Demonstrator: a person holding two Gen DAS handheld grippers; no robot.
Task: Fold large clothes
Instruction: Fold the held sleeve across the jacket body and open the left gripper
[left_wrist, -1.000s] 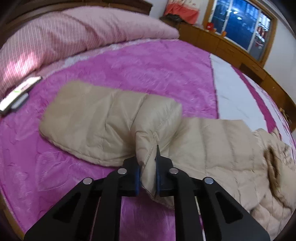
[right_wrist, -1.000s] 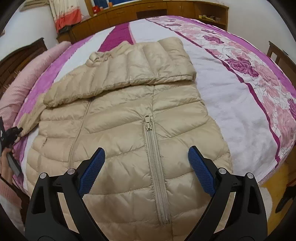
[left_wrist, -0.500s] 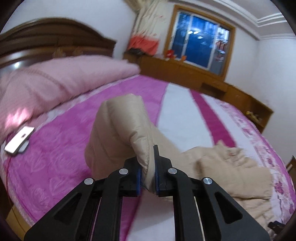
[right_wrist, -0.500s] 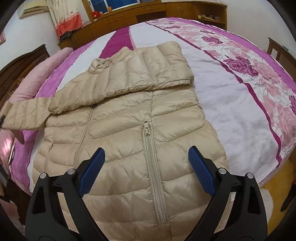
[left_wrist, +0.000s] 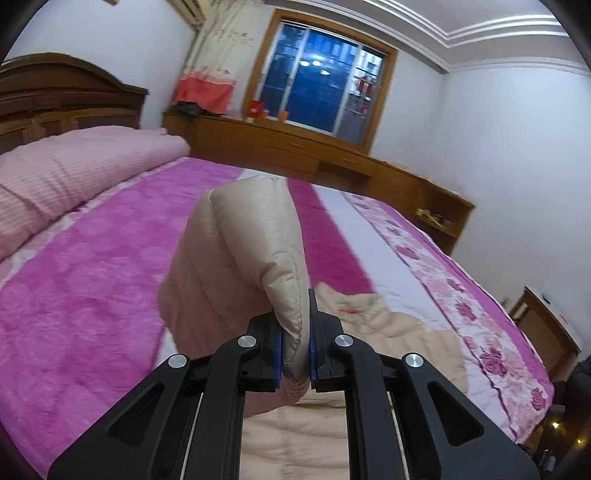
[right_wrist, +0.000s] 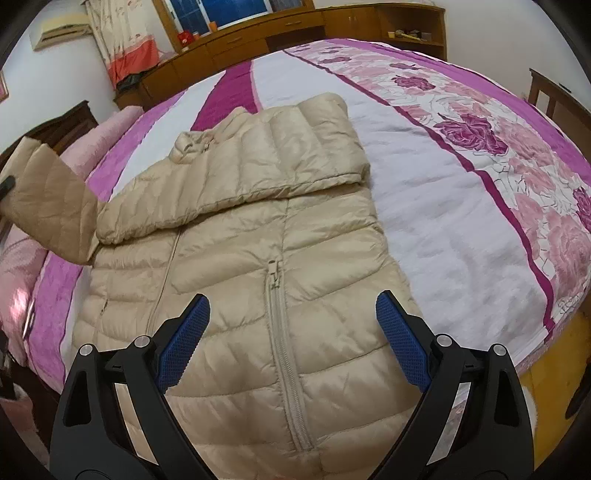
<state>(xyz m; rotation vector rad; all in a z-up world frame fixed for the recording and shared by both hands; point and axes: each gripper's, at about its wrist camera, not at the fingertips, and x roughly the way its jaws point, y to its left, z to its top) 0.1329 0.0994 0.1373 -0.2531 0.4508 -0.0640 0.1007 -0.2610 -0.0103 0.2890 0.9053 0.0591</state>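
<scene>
Our left gripper (left_wrist: 295, 350) is pinched tight on the end of the puffy sleeve (left_wrist: 236, 266), which sticks up just ahead of its blue pads. Our right gripper (right_wrist: 291, 343) is wide open and holds nothing. The tan jacket (right_wrist: 258, 295) lies flat below it, zipper (right_wrist: 284, 350) running between the fingers, on the pink bed (right_wrist: 461, 221) beyond.
</scene>
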